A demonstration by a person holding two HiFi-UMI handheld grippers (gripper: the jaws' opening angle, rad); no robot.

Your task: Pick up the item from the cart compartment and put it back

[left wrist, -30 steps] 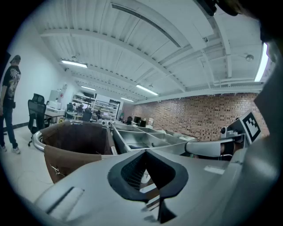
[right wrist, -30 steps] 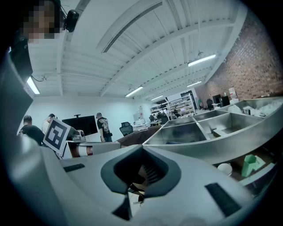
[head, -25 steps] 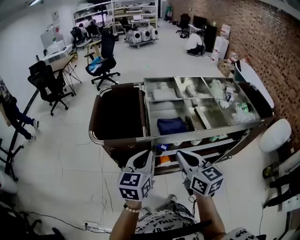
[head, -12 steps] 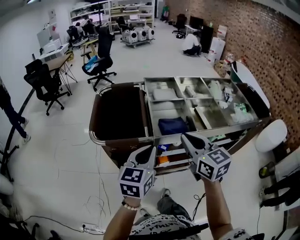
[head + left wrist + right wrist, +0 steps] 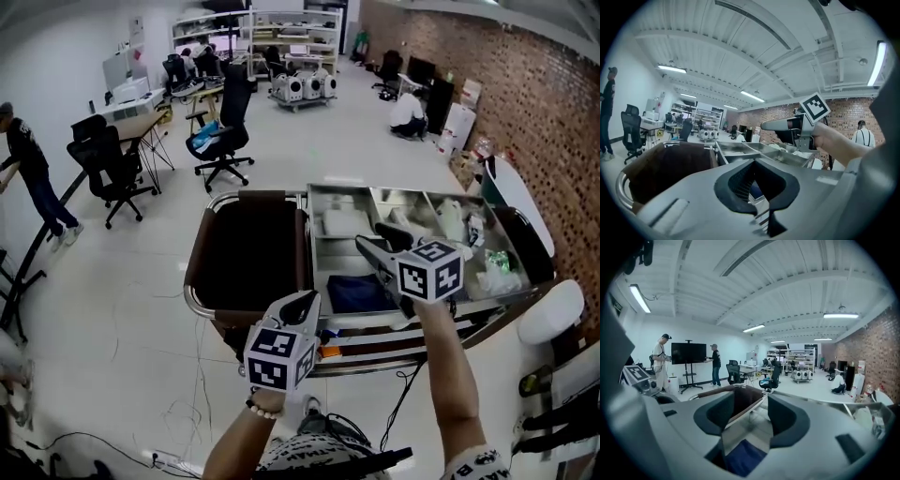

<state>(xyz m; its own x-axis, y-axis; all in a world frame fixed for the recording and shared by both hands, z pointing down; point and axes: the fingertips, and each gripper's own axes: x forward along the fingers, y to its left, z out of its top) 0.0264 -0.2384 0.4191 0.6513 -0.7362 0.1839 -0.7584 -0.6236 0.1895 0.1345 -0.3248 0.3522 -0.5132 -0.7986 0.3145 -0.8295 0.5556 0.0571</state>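
A dark blue folded item [image 5: 359,292] lies in the front middle compartment of the steel cart [image 5: 313,246]; it also shows low in the right gripper view [image 5: 743,458] and through the left jaws' hollow [image 5: 757,190]. My right gripper [image 5: 373,236] hovers above the compartments, just beyond the blue item. Its jaws have just been opening and stand open with nothing between them [image 5: 751,401]. My left gripper [image 5: 306,301] is held at the cart's front edge, lower and to the left, with its jaws shut and empty [image 5: 753,161].
A brown bag [image 5: 248,248] hangs on the cart's left end. White packets and cloths [image 5: 448,220] fill the rear and right compartments. Lower shelves hold an orange thing [image 5: 327,352]. Office chairs [image 5: 221,141], a standing person [image 5: 33,173] and a brick wall [image 5: 525,112] surround the cart.
My right gripper rose and moved forward from the cart's front to over the compartments, rolled, and its jaws opened. The left gripper lifted a little and stayed shut.
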